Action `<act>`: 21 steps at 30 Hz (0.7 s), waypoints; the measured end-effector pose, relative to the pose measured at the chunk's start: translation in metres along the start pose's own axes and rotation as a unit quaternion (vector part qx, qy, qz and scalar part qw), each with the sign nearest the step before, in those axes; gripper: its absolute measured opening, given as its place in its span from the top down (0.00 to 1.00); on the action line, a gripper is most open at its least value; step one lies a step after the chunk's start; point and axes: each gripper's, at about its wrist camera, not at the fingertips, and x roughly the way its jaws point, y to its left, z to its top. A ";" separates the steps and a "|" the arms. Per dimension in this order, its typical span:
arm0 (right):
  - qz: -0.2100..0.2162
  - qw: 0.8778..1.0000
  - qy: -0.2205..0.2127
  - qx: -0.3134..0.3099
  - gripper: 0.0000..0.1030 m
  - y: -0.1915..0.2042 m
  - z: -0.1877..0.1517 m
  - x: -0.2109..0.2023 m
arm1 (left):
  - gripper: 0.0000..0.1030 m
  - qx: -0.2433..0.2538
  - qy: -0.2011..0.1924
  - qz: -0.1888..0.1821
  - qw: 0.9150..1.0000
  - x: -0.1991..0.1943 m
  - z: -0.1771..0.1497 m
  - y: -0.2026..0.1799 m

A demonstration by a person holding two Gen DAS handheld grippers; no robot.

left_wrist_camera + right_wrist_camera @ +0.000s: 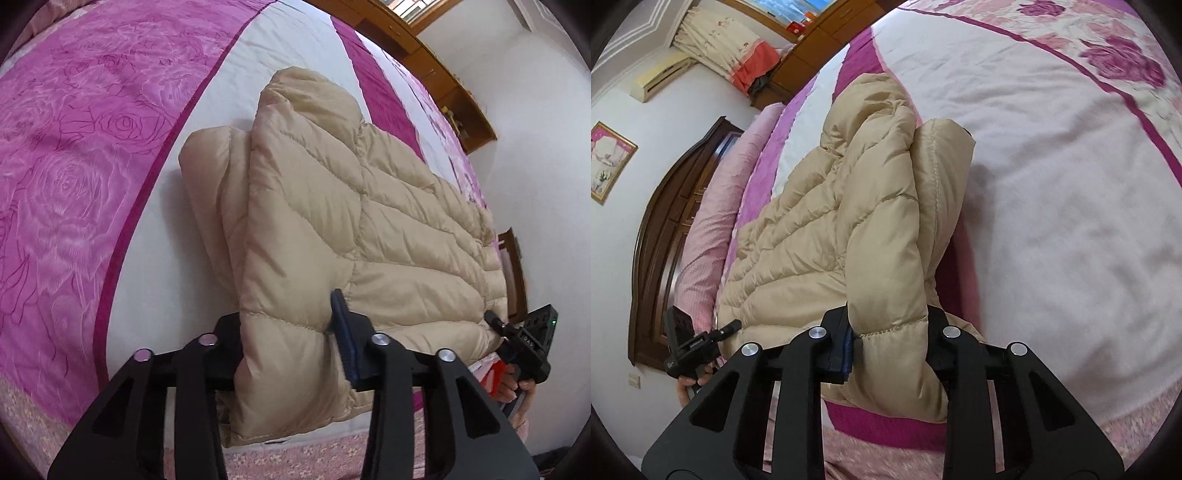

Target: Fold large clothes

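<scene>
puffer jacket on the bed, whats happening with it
A person is folding a beige puffer jacket on a bed with a pink and white cover, a handheld tool in each hand. The left tool pinches one near corner of the jacket's edge. The right tool pinches the other near corner. The jacket already lies partly folded, with its sides turned in, and both corners are gripped at the near end.

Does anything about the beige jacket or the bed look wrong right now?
Nothing damaged or spilled. The puffer jacket lies partly folded on the bedspread, its near edge hanging over the bed's side, with the left gripper and right gripper each clamped on a corner.
</scene>
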 end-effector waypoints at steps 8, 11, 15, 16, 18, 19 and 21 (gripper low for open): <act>-0.049 0.999 -0.017 -0.005 0.28 -0.004 -0.008 -0.002 | 0.40 0.041 -0.042 0.080 0.995 -0.033 -0.005 -0.009; -0.037 0.999 -0.012 0.009 0.24 -0.012 -0.010 -0.003 | 0.39 0.054 -0.063 0.090 0.992 -0.052 -0.005 -0.016; -0.013 1.000 0.002 0.021 0.22 -0.019 -0.008 0.003 | 0.38 0.076 -0.068 0.071 0.992 -0.063 -0.003 -0.037; -0.006 1.000 0.007 0.024 0.22 -0.020 -0.008 0.005 | 0.38 0.081 -0.066 0.070 0.992 -0.060 -0.002 -0.042; 0.002 0.999 0.014 0.029 0.22 -0.023 -0.008 0.010 | 0.38 0.094 -0.058 0.070 0.991 -0.051 -0.001 -0.054; 0.005 0.999 0.016 0.029 0.22 -0.024 -0.008 0.011 | 0.38 0.101 -0.052 0.068 0.991 -0.046 0.000 -0.060; 0.014 0.999 0.019 0.035 0.22 -0.026 -0.006 0.014 | 0.38 0.115 -0.044 0.065 0.990 -0.036 -0.002 -0.070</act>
